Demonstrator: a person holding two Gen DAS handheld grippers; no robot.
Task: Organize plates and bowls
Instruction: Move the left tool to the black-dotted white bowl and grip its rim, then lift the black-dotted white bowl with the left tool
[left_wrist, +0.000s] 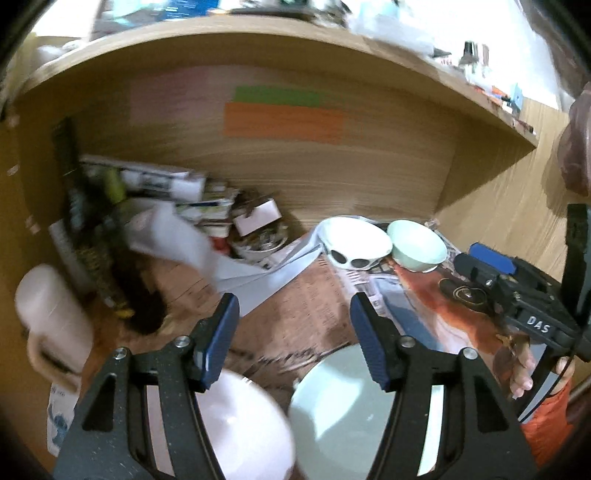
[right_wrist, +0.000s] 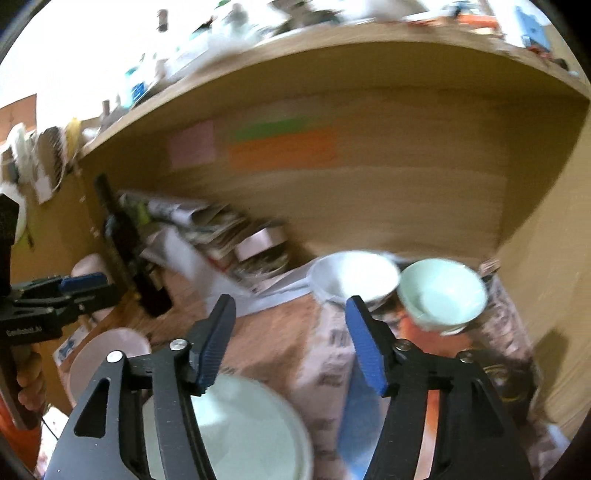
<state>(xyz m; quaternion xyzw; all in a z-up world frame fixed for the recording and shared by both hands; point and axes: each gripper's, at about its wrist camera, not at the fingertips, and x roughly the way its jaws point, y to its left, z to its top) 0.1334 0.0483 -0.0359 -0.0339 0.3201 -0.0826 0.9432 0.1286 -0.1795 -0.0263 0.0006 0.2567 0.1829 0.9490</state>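
A white bowl (left_wrist: 354, 242) with dark oval marks and a pale green bowl (left_wrist: 417, 245) stand side by side at the back right of the desk; they also show in the right wrist view, white bowl (right_wrist: 354, 277) and green bowl (right_wrist: 443, 295). Near the front lie a pink plate (left_wrist: 247, 424) and a pale green plate (left_wrist: 340, 410); the right wrist view shows the green plate (right_wrist: 247, 428) and the pink plate (right_wrist: 110, 354). My left gripper (left_wrist: 295, 339) is open and empty above the plates. My right gripper (right_wrist: 291, 339) is open and empty; it also shows at the right of the left wrist view (left_wrist: 495, 273).
Newspapers (left_wrist: 310, 295) cover the wooden desk under a shelf (left_wrist: 258, 40). A dark bottle (left_wrist: 92, 236), stacked papers and a small box (left_wrist: 256, 218) crowd the back left. A white jug (left_wrist: 51, 317) stands at the left. Coloured notes (left_wrist: 284, 118) are on the back wall.
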